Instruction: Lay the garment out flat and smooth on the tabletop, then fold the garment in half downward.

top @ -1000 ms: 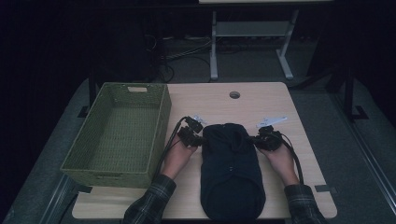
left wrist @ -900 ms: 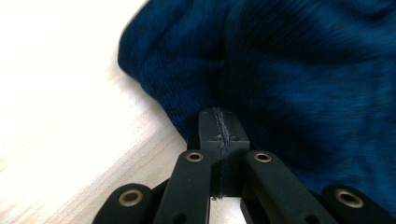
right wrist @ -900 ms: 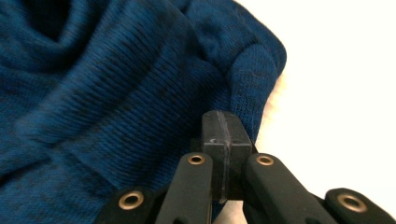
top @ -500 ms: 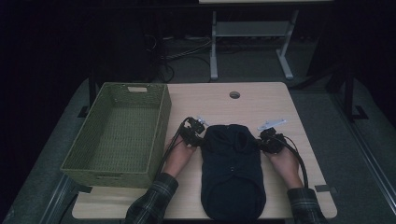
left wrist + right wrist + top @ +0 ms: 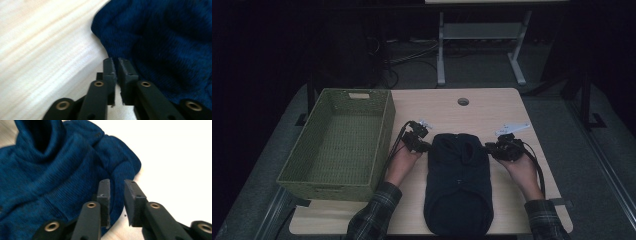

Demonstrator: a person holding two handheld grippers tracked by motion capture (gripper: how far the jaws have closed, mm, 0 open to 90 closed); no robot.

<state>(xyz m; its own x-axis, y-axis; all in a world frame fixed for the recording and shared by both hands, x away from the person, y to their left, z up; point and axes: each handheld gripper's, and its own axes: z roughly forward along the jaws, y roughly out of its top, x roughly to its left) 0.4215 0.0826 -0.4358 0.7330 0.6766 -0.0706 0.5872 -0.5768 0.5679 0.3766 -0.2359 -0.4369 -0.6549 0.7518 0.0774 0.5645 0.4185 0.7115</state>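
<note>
Dark floor and a metal-legged stand lie beyond the pale wooden counter (image 5: 492, 107). Both forearms in plaid sleeves come up from the near edge, hands palm-down, flanking a dark blue knitted sweater (image 5: 458, 182) that lies flat in the middle of the counter, collar end away from the person. The left hand-held gripper (image 5: 422, 145) points inward at the sweater's left shoulder; in the left gripper view its jaws have just been opening to a thin slit, with the knit's edge (image 5: 160, 45) just beyond the tips and nothing pinched. The right hand-held gripper (image 5: 490, 150) mirrors it at the right shoulder; its jaws have just parted to a narrow gap, hovering over the folded sleeve, empty. A green woven rectangular basket (image 5: 297, 170) stands left of the sweater with nothing visible inside.
</note>
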